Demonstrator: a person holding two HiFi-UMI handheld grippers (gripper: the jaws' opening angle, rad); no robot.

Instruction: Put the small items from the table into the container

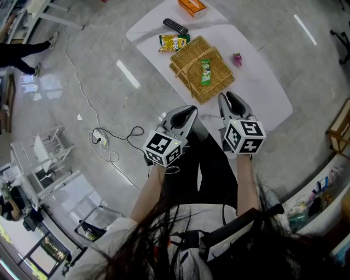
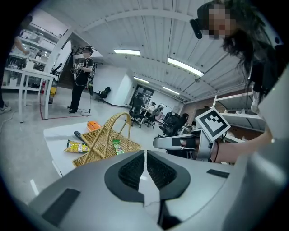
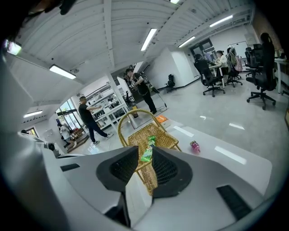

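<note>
We hold the left hand-held gripper (image 1: 188,111) with jaws together and empty, and the right hand-held gripper (image 1: 229,99) narrowly parted on nothing, both short of the counter's (image 1: 257,87) near edge, probably so we can choose the next pick. The basket (image 1: 219,85) sits mid-counter, within reach of everything, with one green packet (image 1: 205,71) already inside. Outside it lie the yellow packet (image 1: 173,42) just beside its far-left corner, the remote (image 1: 175,25) and orange box (image 1: 192,6) farther back, and the pink item (image 1: 237,59) apart on its right.
</note>
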